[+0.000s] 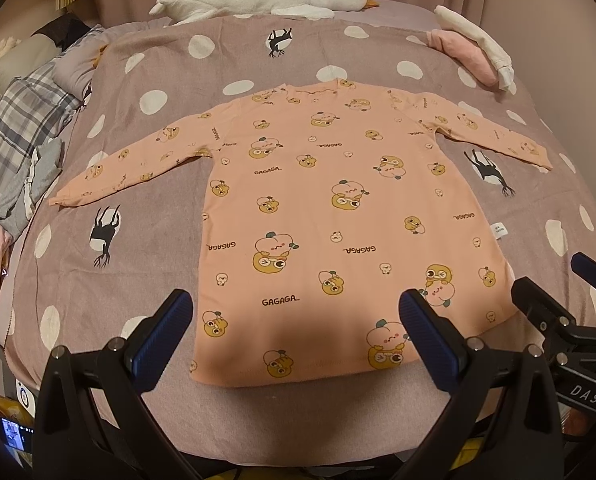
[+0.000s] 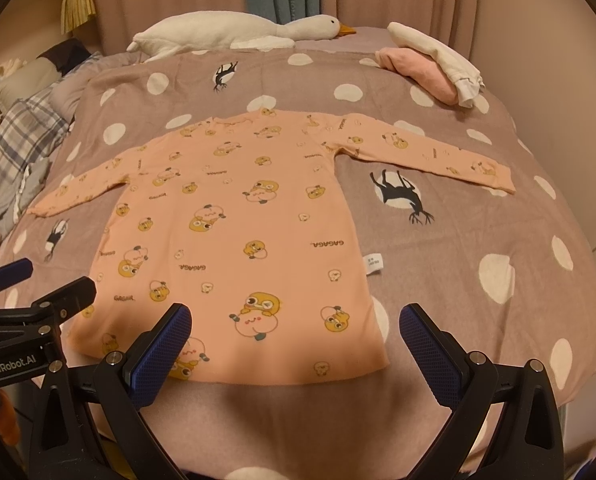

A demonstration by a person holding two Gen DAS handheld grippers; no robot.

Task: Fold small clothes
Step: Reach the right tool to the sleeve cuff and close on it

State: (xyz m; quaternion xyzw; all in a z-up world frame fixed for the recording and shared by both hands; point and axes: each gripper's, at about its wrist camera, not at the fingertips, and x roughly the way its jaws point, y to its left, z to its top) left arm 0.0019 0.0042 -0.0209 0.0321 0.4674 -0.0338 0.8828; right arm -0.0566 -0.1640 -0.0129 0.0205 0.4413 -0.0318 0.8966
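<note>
Spread grippers (image 1: pixel 293 308) above "GAGAGA" shirt (image 1: pixel 318 216)

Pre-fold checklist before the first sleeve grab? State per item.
1. Peach shirt spread flat, unfolded: ok.
2. Both sleeves out to the sides, left sleeve and right sleeve: ok.
3. Left gripper open, nothing held: ok.
4. Right gripper open, nothing held: ok.
5. Bedspread around the shirt free of other items; folded pink and white clothes and plush goose lie apart, at the far edge: ok.
6. Wrinkles under the hem nearest the grippers: cannot tell, shadowed.
</note>
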